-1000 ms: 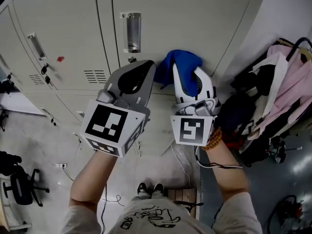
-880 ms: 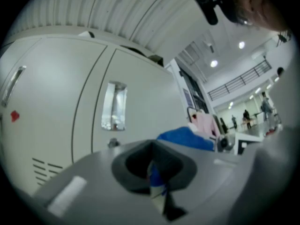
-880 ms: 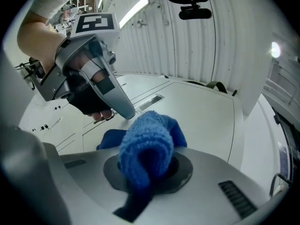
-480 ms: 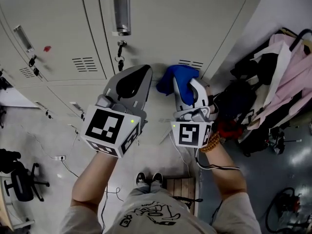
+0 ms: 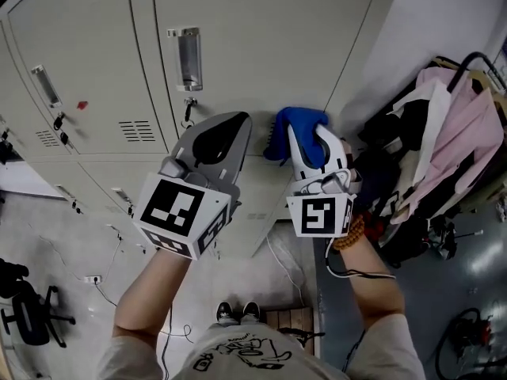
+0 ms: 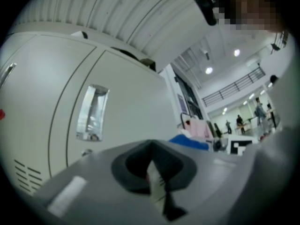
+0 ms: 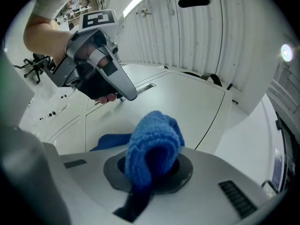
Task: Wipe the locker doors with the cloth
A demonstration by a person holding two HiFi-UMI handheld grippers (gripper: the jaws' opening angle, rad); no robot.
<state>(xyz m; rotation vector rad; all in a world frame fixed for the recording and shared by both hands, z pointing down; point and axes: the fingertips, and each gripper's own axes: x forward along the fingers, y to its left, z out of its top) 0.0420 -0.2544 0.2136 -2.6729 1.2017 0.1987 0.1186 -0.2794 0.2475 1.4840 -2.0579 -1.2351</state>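
Note:
A blue cloth [image 5: 296,124] is clamped in my right gripper [image 5: 304,137] and pressed against the cream locker door [image 5: 269,46], right of its metal handle [image 5: 184,57]. In the right gripper view the cloth [image 7: 154,144] bulges from the shut jaws in a thick fold. My left gripper [image 5: 234,123] hovers beside it, shut with nothing in it, just below the handle. In the left gripper view the handle [image 6: 92,112] is ahead on the door, and the cloth [image 6: 190,142] shows at the right.
Keys hang from the lock [image 5: 188,106] under the handle. The neighbouring door has vents [image 5: 136,131] and a red mark [image 5: 81,105]. A rack of pink clothing and dark bags [image 5: 444,141] crowds the right. An office chair [image 5: 24,323] and cables lie on the floor.
The right gripper has slid the cloth down the door and a little to the right, away from the handle. The left gripper has kept alongside, still shut.

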